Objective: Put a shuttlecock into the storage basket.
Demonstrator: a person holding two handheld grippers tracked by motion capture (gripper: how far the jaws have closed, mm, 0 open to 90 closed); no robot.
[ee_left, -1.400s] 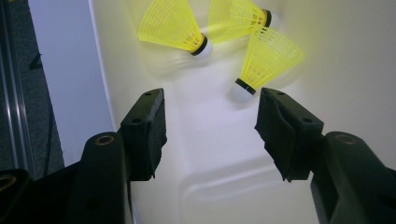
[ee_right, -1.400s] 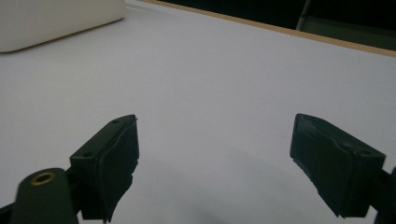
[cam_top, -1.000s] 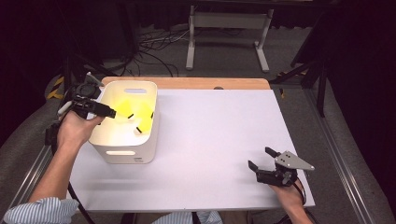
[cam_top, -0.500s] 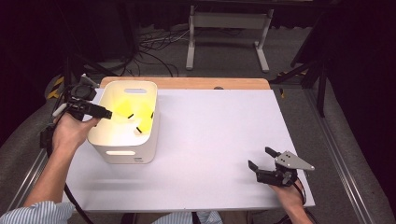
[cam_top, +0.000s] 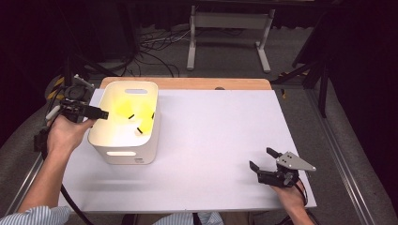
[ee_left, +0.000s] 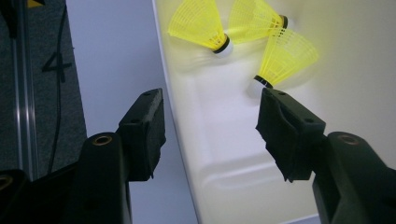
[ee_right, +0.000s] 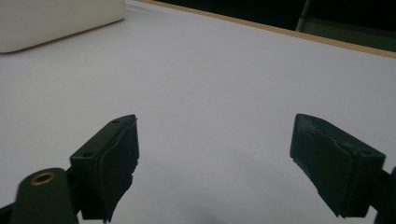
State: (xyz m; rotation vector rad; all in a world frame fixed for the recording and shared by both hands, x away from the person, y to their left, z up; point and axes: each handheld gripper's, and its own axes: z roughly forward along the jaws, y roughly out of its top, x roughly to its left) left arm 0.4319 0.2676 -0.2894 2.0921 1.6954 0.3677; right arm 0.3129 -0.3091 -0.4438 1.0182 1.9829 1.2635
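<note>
Yellow plastic shuttlecocks lie collected inside the white plastic bin at the table's left, the left gripper wide and empty straddling its rim, seemingly to reach them, right gripper resting wide apart

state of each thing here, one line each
left gripper: jaws open, straddling the bin's wall, not pressing on it
right gripper: jaws open, nothing between them, low over the table
white bin: upright, open-topped, on the table
yellow shuttlecocks: three, loose inside the bin, lying close together
table: covered by a white sheet
</note>
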